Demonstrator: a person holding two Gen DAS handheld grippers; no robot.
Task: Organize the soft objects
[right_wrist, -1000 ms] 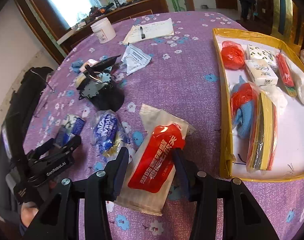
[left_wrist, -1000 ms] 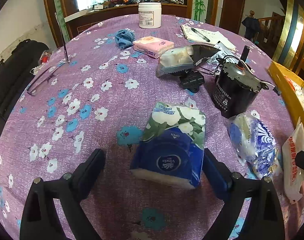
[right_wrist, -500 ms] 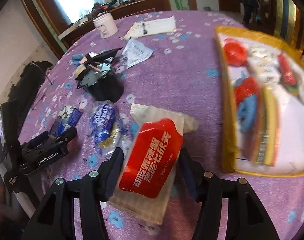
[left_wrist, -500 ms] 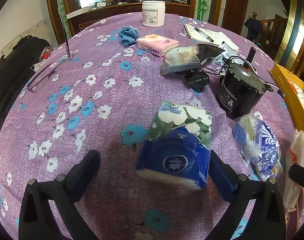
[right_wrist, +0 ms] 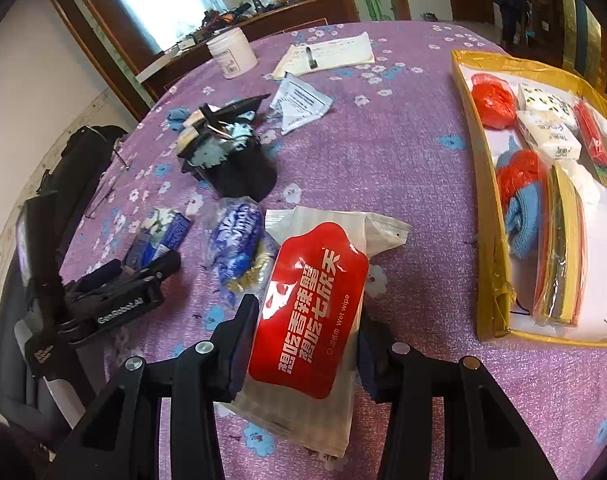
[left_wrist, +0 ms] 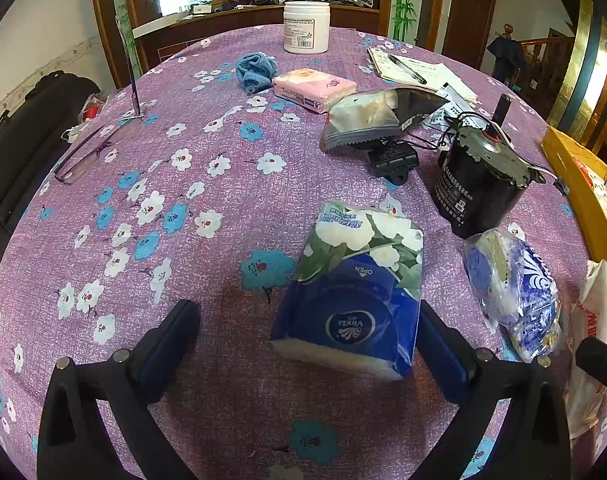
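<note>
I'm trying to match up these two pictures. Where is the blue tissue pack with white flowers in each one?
Left wrist view: blue tissue pack lies low in the centre, between the open left gripper's fingers.
Right wrist view: the pack sits small at left, beside that gripper.
Shared landmark: the black motor.
</note>
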